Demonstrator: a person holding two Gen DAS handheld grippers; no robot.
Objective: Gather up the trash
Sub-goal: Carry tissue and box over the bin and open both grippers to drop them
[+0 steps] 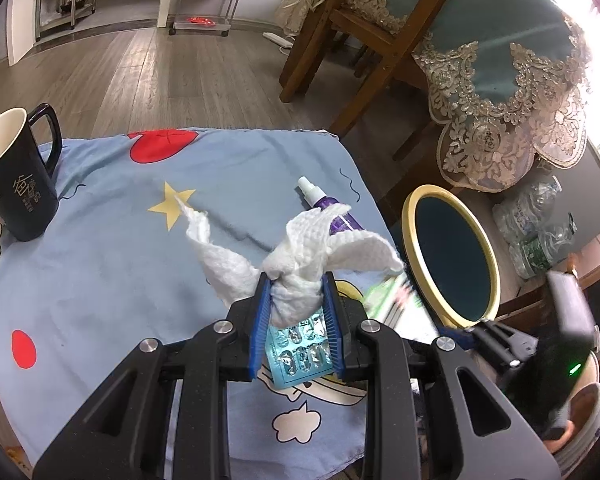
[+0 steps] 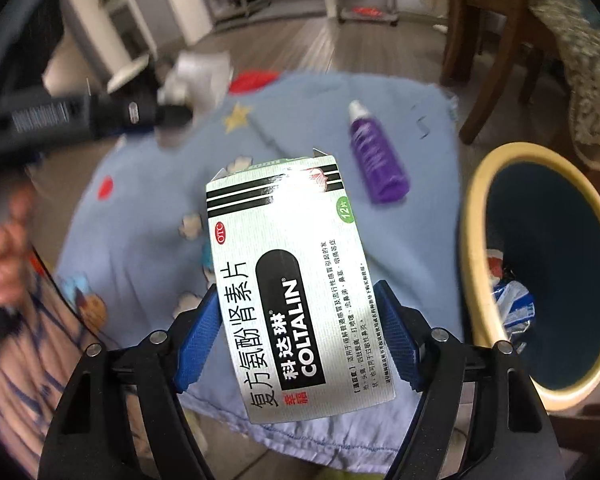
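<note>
Your crumpled white paper tissue [image 1: 300,264] sits between blue fingers [image 1: 260,320]; your white, black-striped cardboard medicine box [image 2: 296,280] hangs above a light-blue cartoon-print cloth [image 1: 120,248] with red dots and a yellow star.

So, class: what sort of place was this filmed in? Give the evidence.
Most likely a home dining or living area: a wooden chair beside a lace-edged tablecloth, wood-look flooring, and a low table under a cartoon-print cloth with a mug.
</note>
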